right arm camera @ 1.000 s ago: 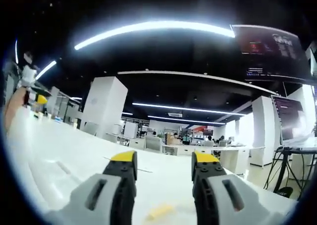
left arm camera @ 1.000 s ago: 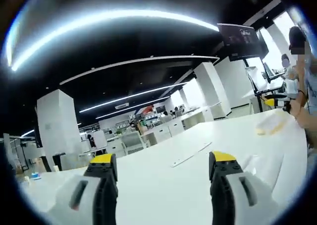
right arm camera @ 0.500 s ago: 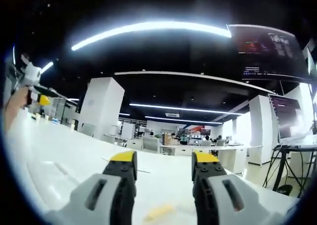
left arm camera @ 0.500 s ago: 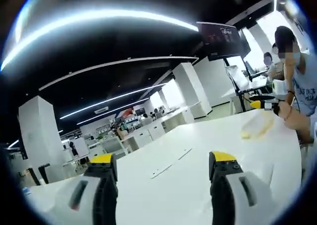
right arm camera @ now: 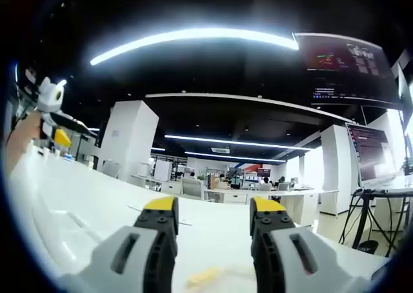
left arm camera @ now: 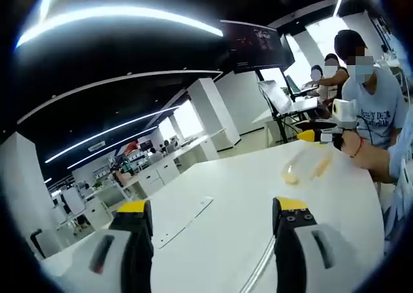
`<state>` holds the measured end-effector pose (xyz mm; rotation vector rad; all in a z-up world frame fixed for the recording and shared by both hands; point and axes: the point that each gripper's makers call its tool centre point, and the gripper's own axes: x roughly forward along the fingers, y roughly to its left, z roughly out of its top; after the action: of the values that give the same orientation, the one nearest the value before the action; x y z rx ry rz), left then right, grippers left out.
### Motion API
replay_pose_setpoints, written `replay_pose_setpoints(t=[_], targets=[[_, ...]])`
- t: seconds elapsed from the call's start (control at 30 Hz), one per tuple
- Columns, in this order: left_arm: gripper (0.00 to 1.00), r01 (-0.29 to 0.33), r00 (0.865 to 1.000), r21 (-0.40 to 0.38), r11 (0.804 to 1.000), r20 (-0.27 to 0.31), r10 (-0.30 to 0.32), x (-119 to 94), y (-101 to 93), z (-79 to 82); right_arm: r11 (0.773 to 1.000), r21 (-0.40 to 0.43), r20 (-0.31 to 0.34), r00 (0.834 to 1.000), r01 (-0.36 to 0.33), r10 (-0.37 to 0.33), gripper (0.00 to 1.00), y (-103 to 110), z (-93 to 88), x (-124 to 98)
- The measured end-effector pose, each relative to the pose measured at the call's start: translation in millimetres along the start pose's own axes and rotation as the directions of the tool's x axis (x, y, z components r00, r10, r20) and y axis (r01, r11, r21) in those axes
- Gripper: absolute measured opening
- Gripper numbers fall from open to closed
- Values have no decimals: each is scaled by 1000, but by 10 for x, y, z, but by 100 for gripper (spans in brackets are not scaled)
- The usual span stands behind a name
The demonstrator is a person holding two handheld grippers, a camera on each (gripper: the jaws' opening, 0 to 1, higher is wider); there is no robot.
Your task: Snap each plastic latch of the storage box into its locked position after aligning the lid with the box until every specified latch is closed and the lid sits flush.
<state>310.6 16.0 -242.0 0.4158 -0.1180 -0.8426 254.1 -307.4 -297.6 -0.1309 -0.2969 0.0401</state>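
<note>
Two tongs, left (left arm camera: 210,219) and right (right arm camera: 208,219), gape wide w/ nothing held, hovering over white surface (left arm camera: 258,190). Storage box not clearly made out; pale yellowish bits (left arm camera: 303,170) lie far off. Judging: no latches snapped yet, whole task left.

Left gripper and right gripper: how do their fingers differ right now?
Fingers on the left gripper stand wider apart than on the right gripper. A yellowish strip lies close between the right gripper's fingers; the left gripper faces yellowish pieces farther ahead. Both are yellow-tipped, open, holding nothing.
</note>
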Motion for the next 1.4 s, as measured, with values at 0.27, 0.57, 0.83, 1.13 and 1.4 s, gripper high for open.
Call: replay_pose_setpoints(t=[0.27, 0.57, 0.83, 1.13, 1.4], targets=[[76, 180, 984, 24, 983, -23, -179, 488, -401, 138, 1000, 1, 17, 1000, 26, -26, 44, -67, 38, 6], [75, 366, 928, 80, 927, -108, -357, 853, -843, 136, 999, 8, 9, 999, 36, -36, 44, -97, 9, 16], [75, 429, 899, 86, 899, -137, -416, 1093, -1060, 101, 999, 15, -2, 999, 45, -45, 44, -133, -30, 19], [73, 509, 856, 99, 855, -165, -490, 1393, -1313, 123, 996, 25, 14, 996, 84, -84, 44, -223, -5, -11], [73, 575, 813, 140, 806, -208, -544, 1663, -1607, 136, 992, 27, 23, 992, 126, -126, 44, -312, -1, -31]])
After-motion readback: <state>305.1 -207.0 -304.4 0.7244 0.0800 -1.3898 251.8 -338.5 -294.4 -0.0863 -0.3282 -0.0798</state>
